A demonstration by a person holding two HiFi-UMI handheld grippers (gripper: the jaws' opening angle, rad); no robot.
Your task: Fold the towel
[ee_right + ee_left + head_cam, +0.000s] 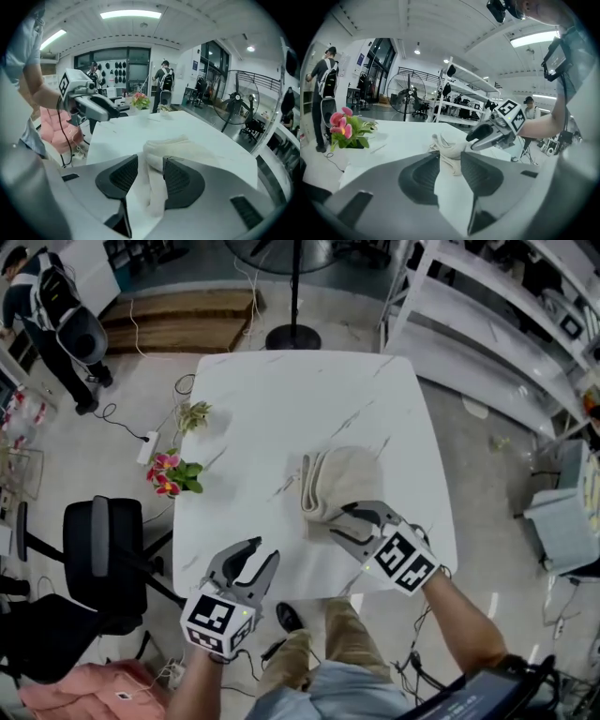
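Folded towel (pixel 339 482) on counter (pixel 281 409)
Right claw (pixel 343 523) released astride the towel's near edge; left claw (pixel 262 551) parted, empty, well apart.

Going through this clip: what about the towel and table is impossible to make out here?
1. The towel, near edge: head view, covered by the right gripper, whose jaws stand open.
2. The towel, layer count: too small in the head view; in the left gripper view the left gripper covers its lower part with its own jaws.
3. The table, near edge: head view, partly hidden by both grippers.
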